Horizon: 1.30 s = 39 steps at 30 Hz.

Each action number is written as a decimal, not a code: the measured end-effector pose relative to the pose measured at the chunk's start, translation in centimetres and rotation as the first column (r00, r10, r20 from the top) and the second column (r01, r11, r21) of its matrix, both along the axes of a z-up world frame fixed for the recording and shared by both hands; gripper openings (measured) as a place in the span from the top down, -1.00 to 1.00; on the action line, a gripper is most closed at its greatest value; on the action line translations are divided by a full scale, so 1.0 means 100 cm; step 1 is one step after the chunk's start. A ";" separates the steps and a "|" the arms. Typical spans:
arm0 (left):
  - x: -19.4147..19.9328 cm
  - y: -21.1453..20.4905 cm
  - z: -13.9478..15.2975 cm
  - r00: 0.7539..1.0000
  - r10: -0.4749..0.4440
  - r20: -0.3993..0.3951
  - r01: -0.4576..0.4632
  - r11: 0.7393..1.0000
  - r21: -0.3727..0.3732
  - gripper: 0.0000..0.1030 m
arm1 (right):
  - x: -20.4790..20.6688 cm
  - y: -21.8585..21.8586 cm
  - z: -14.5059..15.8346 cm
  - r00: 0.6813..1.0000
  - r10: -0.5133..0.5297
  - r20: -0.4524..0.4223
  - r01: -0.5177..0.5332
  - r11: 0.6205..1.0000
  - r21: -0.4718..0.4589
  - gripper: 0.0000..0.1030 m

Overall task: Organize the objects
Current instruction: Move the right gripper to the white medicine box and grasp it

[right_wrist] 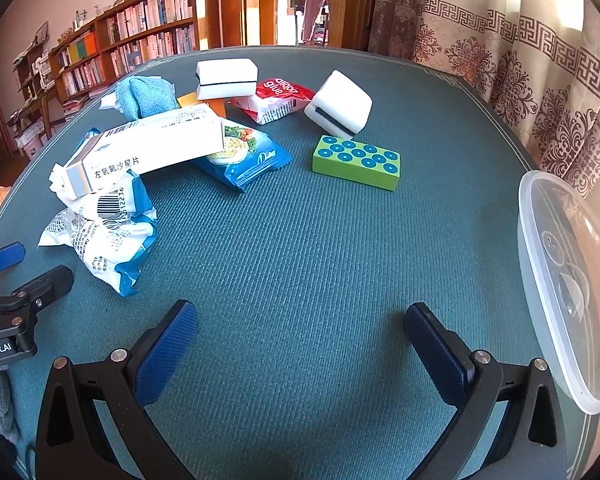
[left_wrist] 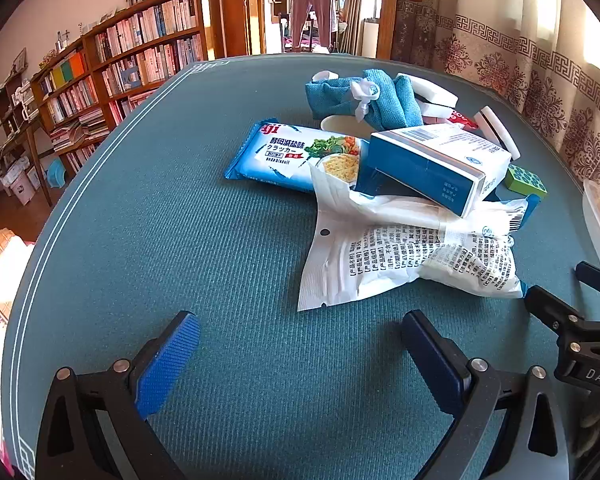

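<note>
A pile of objects lies on the teal table mat [left_wrist: 180,220]. A white printed bag [left_wrist: 400,264] lies nearest my left gripper [left_wrist: 300,340], which is open and empty just in front of it. A blue-and-white medicine box [left_wrist: 432,160] leans on a blue cracker packet [left_wrist: 292,156]. A blue cloth [left_wrist: 360,100] lies behind. My right gripper [right_wrist: 300,336] is open and empty over bare mat. Ahead of it lie a green dotted block [right_wrist: 356,162], a white sponge [right_wrist: 338,106], a red packet [right_wrist: 276,98] and another white sponge [right_wrist: 226,78].
A clear plastic container [right_wrist: 560,280] stands at the table's right edge beside the right gripper. Curtains hang along the right side. A bookshelf [left_wrist: 120,60] and an open doorway stand beyond the table's far edge. The other gripper shows at each view's side edge.
</note>
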<state>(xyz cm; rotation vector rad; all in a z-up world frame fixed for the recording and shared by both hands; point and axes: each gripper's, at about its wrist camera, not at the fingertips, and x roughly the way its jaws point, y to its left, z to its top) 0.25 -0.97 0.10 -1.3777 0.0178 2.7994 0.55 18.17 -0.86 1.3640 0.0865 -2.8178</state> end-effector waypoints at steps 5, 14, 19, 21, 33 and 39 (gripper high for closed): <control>0.000 0.002 0.001 1.000 0.013 0.002 -0.013 1.000 -0.012 -1.00 | 0.002 -0.002 0.000 0.999 -0.034 0.001 0.034 0.999 -0.002 -1.00; 0.005 0.008 0.017 0.999 -0.017 -0.035 0.017 1.000 -0.005 -1.00 | 0.002 -0.003 -0.001 0.999 -0.044 0.007 0.044 0.999 -0.009 -1.00; 0.002 0.011 0.027 0.997 -0.029 -0.067 0.028 1.000 -0.014 -1.00 | -0.001 -0.004 0.000 0.999 -0.040 0.026 0.040 0.999 -0.014 -1.00; 0.000 0.011 0.027 0.997 -0.029 -0.067 0.027 0.999 -0.020 -1.00 | -0.002 -0.003 0.002 0.998 -0.042 0.040 0.043 0.999 -0.029 -1.00; -0.010 0.007 0.031 0.997 -0.023 -0.075 0.023 1.000 0.002 -1.00 | -0.024 0.004 0.034 0.999 -0.034 0.006 0.034 0.987 -0.154 -1.00; -0.014 -0.002 0.030 0.998 -0.010 -0.069 0.010 1.000 0.008 -1.00 | -0.041 -0.009 0.046 0.997 0.079 0.023 -0.063 0.915 -0.399 -1.00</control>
